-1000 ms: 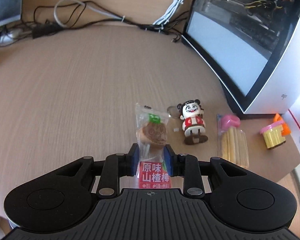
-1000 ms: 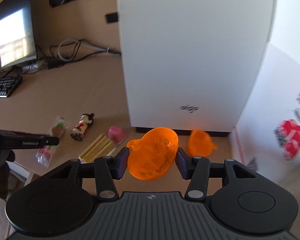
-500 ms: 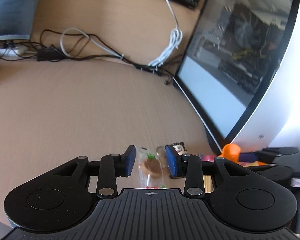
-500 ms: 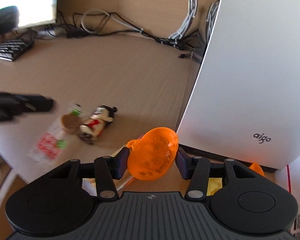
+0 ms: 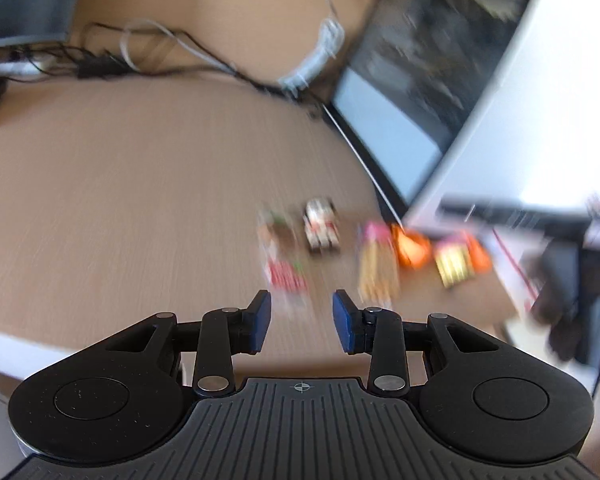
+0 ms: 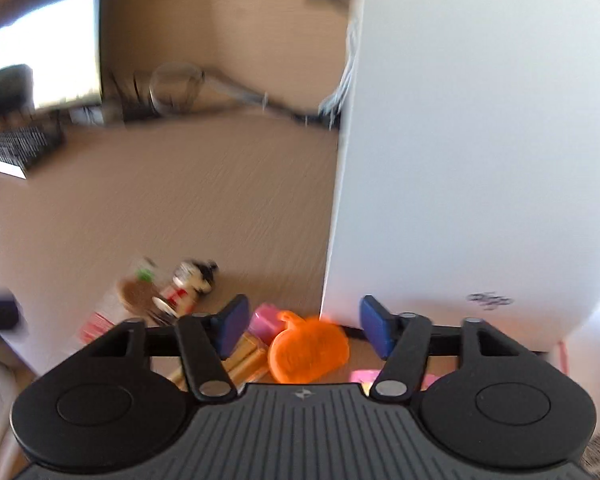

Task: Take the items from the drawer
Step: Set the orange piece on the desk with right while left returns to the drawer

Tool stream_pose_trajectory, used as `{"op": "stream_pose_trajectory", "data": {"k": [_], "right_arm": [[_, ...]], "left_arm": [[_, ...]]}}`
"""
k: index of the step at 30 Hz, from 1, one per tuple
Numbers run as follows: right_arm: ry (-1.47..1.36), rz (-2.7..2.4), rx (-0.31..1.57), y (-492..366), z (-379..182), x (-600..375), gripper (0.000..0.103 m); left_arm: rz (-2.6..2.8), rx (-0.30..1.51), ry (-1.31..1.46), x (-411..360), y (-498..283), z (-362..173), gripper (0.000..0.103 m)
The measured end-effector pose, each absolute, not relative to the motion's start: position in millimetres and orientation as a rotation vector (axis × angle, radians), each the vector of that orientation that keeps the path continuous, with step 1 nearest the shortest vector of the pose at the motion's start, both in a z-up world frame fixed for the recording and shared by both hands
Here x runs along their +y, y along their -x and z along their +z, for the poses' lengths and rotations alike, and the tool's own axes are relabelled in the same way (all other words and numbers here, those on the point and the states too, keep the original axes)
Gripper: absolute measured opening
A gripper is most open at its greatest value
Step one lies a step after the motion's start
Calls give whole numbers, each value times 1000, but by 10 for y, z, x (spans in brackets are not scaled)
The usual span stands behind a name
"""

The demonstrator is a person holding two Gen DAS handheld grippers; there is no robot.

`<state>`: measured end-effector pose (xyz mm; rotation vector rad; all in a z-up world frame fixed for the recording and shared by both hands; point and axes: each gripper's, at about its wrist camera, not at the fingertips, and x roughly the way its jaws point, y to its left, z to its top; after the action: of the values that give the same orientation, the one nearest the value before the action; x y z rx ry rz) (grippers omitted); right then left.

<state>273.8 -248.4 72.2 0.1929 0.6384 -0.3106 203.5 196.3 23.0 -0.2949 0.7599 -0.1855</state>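
Note:
In the left wrist view my left gripper (image 5: 301, 300) is open and empty, drawn back from the haw snack packet (image 5: 284, 258) lying on the wooden desk (image 5: 140, 184). Right of the packet are a toy figure (image 5: 320, 228), a packet of biscuit sticks (image 5: 376, 266), an orange pumpkin shell (image 5: 410, 246) and a yellow cup (image 5: 456, 264). In the right wrist view my right gripper (image 6: 305, 308) has its jaws opening. The orange pumpkin shell (image 6: 308, 352) lies on the desk below and between the fingers, touched by neither pad. The toy figure (image 6: 188, 284) and snack packet (image 6: 136, 292) lie to its left.
A white computer case (image 6: 480, 160) stands right of the items, its glass side (image 5: 420, 80) facing the desk. Cables (image 5: 148, 48) run along the back wall. A monitor (image 6: 44, 64) and a keyboard (image 6: 16, 148) sit at the far left. The desk's front edge (image 5: 16, 340) is near my left gripper.
My left gripper let go of the snack packet and pulled back from it. My right gripper's jaws spread and the orange pumpkin shell dropped out of them onto the desk.

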Motion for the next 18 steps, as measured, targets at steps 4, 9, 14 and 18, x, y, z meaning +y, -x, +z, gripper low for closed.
{"op": "stream_pose_trajectory", "data": {"k": [4,9,14,18], "right_arm": [[-280,-368,625,-2146,850,-2585,79],[-408,-451,703,-1627,663,-2628,79],[-399,-473,819,-1312,375,-2413,79],[-402,-473,883,-1194,192,-2276,79]], "left_arm": [[-279,863,265,1780,-1867,43,37],[-338,1059,258,1498,-1779,-229,37],[-344,1342,330,1259,-1717,-637,37],[-315,1554,414,1113,-1715,-983,37]]}}
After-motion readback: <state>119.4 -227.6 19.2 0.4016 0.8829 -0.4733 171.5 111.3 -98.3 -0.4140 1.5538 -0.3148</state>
